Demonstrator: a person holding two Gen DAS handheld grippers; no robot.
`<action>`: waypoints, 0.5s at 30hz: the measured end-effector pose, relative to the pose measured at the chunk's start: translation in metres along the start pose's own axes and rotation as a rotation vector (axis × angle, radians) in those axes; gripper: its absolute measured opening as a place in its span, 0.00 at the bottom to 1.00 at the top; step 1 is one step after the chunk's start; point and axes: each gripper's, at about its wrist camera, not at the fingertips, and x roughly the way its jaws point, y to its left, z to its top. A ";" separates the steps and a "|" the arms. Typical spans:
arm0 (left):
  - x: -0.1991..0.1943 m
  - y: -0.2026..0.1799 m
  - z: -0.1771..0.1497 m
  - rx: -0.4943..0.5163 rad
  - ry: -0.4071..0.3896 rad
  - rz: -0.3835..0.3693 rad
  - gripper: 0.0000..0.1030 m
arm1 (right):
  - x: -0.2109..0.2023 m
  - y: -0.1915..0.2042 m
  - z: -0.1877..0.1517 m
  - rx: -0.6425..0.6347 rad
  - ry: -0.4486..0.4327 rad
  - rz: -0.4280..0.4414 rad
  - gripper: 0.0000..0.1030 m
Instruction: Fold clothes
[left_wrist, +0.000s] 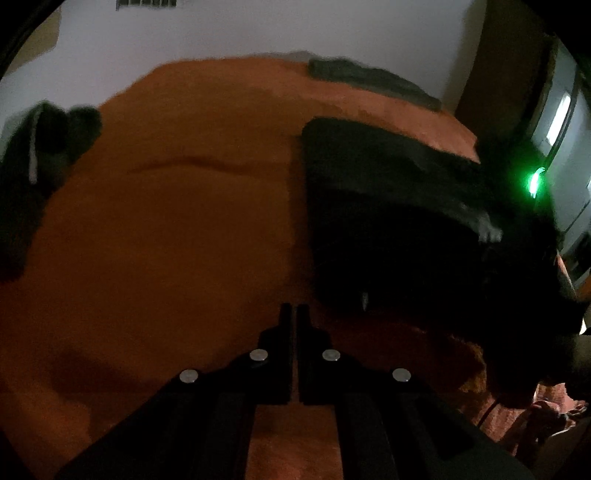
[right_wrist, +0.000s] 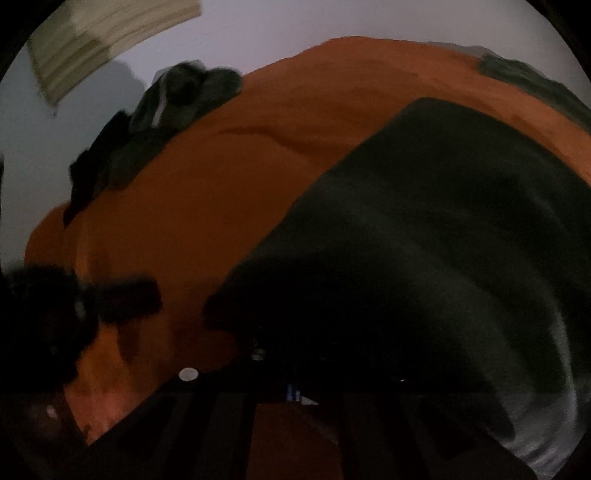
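Two wrist views, both dim and motion-blurred. Orange bedspread (left_wrist: 166, 229) covered the whole work surface, with one shallow crease across its far half. At the far left edge sat a heap of dark clothes (right_wrist: 173, 107), a pale strip showing in it; at the far right edge, against the pale wall (left_wrist: 240, 29), lay a flat grey-green folded item (left_wrist: 373, 81). A green indicator light (left_wrist: 533, 181) glowed at right beyond the bed. Left gripper (left_wrist: 294, 314) hovered over bare bedspread, fingers (left_wrist: 285, 321) brought together with only a thin slit between them and nothing held. Dark garment (right_wrist: 424, 240) lay on the right side of the bed, just right of the left gripper's tips, its left edge straight; long axis ran near-to-far, far end squared off. In the right wrist view this cloth filled the right half and draped over the right gripper (right_wrist: 295, 369), hiding the fingertips, so whether they were clamped on the fabric could not be told. The near portion of the garment was blurred.
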 end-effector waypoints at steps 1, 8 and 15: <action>-0.002 -0.001 0.004 0.007 -0.011 0.001 0.03 | -0.005 0.002 -0.002 -0.009 -0.001 0.017 0.00; 0.005 -0.020 0.045 0.048 -0.053 -0.117 0.33 | -0.105 -0.040 -0.013 0.154 -0.127 -0.010 0.00; 0.065 -0.050 0.008 0.193 0.057 -0.085 0.34 | -0.118 -0.144 -0.038 0.410 -0.018 -0.244 0.00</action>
